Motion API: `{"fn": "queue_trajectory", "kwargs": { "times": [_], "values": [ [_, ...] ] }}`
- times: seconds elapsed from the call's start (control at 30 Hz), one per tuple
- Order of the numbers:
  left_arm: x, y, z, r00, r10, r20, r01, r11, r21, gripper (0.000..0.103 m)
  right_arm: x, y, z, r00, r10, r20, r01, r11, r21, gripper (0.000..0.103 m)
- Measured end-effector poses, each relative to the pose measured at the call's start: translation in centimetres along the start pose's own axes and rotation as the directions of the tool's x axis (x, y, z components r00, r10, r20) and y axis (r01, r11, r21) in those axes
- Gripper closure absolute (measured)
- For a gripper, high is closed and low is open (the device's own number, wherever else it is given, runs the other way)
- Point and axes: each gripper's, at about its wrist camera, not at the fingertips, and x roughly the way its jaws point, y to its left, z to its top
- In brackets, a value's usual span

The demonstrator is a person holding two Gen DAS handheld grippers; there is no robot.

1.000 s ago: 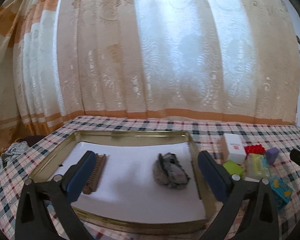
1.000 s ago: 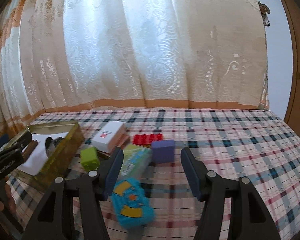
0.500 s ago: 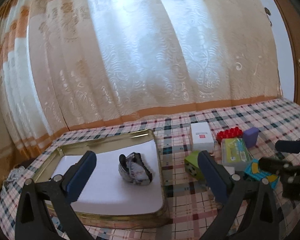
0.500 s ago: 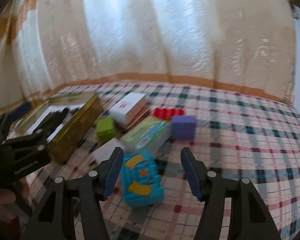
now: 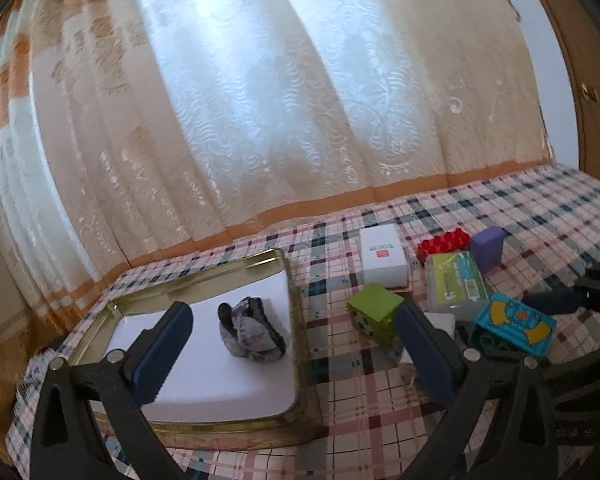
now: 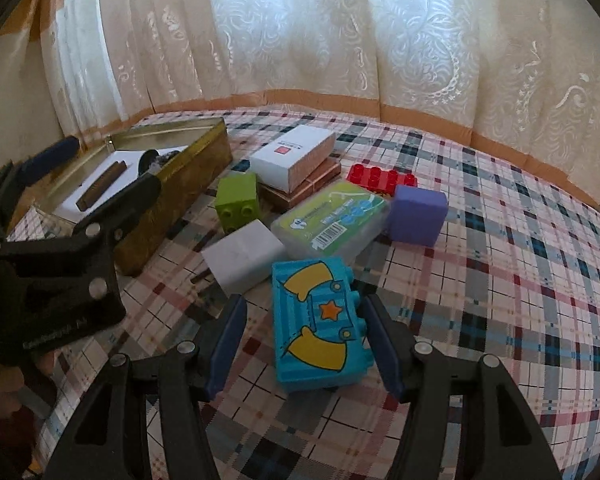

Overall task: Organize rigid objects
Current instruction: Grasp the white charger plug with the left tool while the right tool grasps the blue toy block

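So my right claw (image 6: 306, 344) has dropped in around the turquoise plastic toy train block (image 6: 318, 322), jaws wide, gripping nothing yet. Left claw (image 5: 296, 354) swung off the gold tin tray (image 5: 300, 364), also open, empty. Grab's next, I reckon.

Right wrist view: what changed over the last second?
The right gripper moved down and in on the blue toy train block, jaws open and now straddling it, not yet closed. The left gripper swung right, from over the gold tin toward the green block. Nothing was grasped or released; the objects stayed put.
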Motion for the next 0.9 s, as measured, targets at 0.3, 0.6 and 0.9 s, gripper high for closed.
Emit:
{"fn": "queue_trajectory", "kwargs": {
  "times": [0.3,0.6,0.9],
  "values": [
    [0.6,-2.5,0.2,0.997,-0.057,-0.050,0.061,0.993,0.099,0.000,0.6,-1.6,-0.4,0.999,-0.023,-0.049,0.024,1.000,0.015,0.058],
    [2.9,-5.6,0.0,0.943,-0.236,-0.236,0.251,0.967,0.035,0.005,-2.4,-5.7,-0.2,0.985,-0.150,0.084,0.137,0.980,0.144,0.058],
    [6.0,-6.4,-0.5,0.880,-0.290,-0.377,0.297,0.954,-0.042,0.032,-3.8,-7.2,-0.1,0.980,-0.150,0.132,0.118,0.967,0.225,0.058]
  ]
}}
